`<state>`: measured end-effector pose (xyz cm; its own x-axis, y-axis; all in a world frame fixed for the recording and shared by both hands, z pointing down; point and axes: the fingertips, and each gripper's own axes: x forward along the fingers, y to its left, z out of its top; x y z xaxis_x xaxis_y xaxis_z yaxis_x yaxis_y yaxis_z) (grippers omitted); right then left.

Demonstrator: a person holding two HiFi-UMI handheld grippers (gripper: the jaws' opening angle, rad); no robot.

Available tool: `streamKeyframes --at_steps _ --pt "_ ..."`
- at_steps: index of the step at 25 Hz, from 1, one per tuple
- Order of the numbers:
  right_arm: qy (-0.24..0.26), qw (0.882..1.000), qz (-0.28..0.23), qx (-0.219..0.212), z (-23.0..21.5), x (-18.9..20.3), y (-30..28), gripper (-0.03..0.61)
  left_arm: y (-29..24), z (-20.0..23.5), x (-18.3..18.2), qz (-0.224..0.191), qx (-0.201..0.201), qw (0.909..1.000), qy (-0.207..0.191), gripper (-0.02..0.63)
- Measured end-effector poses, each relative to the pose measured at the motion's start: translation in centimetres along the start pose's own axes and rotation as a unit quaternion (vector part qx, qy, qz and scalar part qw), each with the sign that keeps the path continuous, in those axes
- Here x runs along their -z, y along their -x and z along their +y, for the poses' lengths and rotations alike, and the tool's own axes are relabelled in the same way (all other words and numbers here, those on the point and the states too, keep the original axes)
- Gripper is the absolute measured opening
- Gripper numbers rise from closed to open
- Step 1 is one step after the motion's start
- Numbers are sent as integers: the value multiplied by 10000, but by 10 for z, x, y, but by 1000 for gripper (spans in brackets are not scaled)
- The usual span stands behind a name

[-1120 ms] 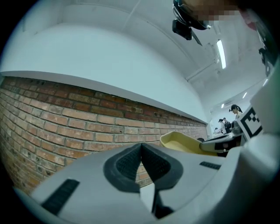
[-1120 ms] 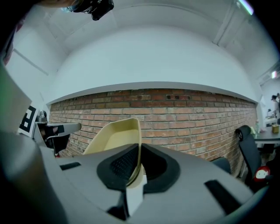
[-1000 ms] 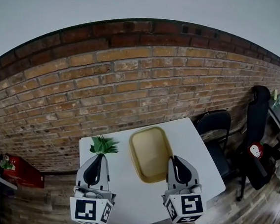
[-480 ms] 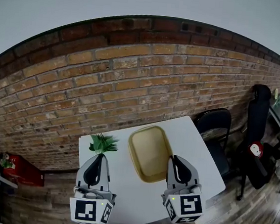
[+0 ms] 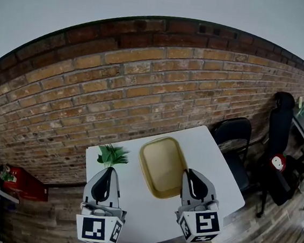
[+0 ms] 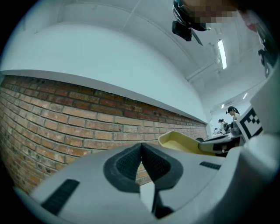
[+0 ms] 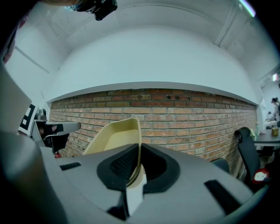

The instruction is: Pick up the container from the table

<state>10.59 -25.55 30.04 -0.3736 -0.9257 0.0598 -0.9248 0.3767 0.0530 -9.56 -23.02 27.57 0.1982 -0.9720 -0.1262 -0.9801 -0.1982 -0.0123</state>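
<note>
Right hand-held gripper (image 5: 190, 174): clamped tight on the container's rim. In the right gripper view (image 7: 139, 148) the thin yellow edge runs straight between the two dark pads.
Container (image 5: 161, 165): a pale yellow, shallow tray with rounded corners, over the middle of the tabletop and caught at its near right corner. In the right gripper view (image 7: 114, 136) it rises ahead of the jaws, tipped on edge, with the brick wall behind it.
Contact with the surface: can't call it, as no view shows the underside against the tabletop.
Left hand-held gripper (image 5: 107, 169): jaws pressed together on nothing, pad against pad in its own view (image 6: 141, 148). It sits just left of the container, and they're not touching.
From the left gripper view: the container (image 6: 180, 141) shows off to the right, with the other gripper on it.
Tabletop (image 5: 147, 215): white, set against the brick wall (image 5: 144, 90).
Plant (image 5: 112, 155): green leaves at the far left corner, just beyond the left gripper's tips.
Black chair (image 5: 233, 135): beside the tabletop's right end.
</note>
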Motion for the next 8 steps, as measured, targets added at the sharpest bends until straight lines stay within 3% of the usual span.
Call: streamKeyframes --at_steps 8 --pt "-49 10000 58 57 0 4 1 20 0 0 1 16 21 10000 8 8"
